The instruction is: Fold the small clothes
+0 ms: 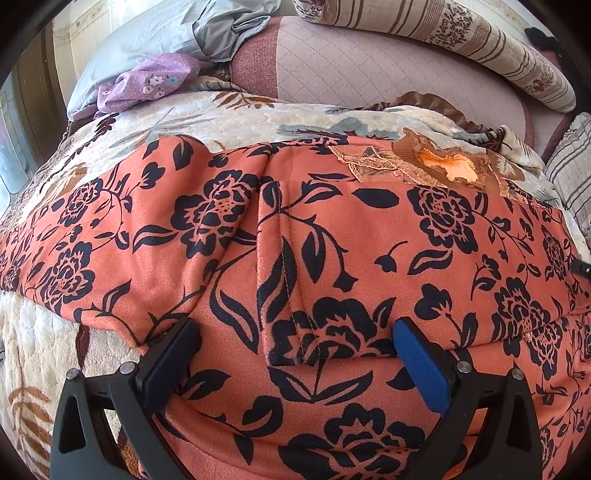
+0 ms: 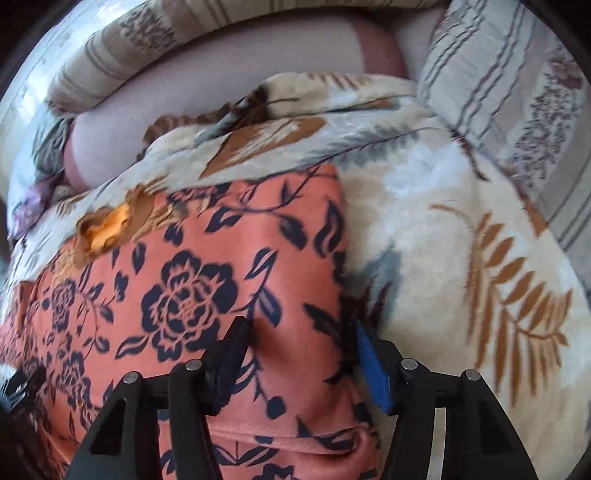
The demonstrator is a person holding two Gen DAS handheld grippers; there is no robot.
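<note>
An orange garment (image 1: 351, 229) with a dark flower print lies spread on a cream leaf-patterned blanket (image 1: 229, 118). Its ruffled brown-and-orange neckline (image 1: 454, 166) sits at the far side. A folded flap with a stitched edge runs down the middle in the left wrist view. My left gripper (image 1: 295, 332) stands wide open low over the garment's near part, with fabric lying under and between its fingers. In the right wrist view the garment (image 2: 192, 288) fills the left half, neckline (image 2: 107, 225) at upper left. My right gripper (image 2: 300, 328) is open, straddling the garment's right edge.
The cream blanket (image 2: 461, 229) extends to the right of the garment. Behind it lie a pink quilted mattress (image 1: 369, 62), a striped bolster (image 1: 498, 48), a striped pillow (image 2: 517, 92), a purple flowered cloth (image 1: 147, 79) and a grey-blue cloth (image 1: 166, 33).
</note>
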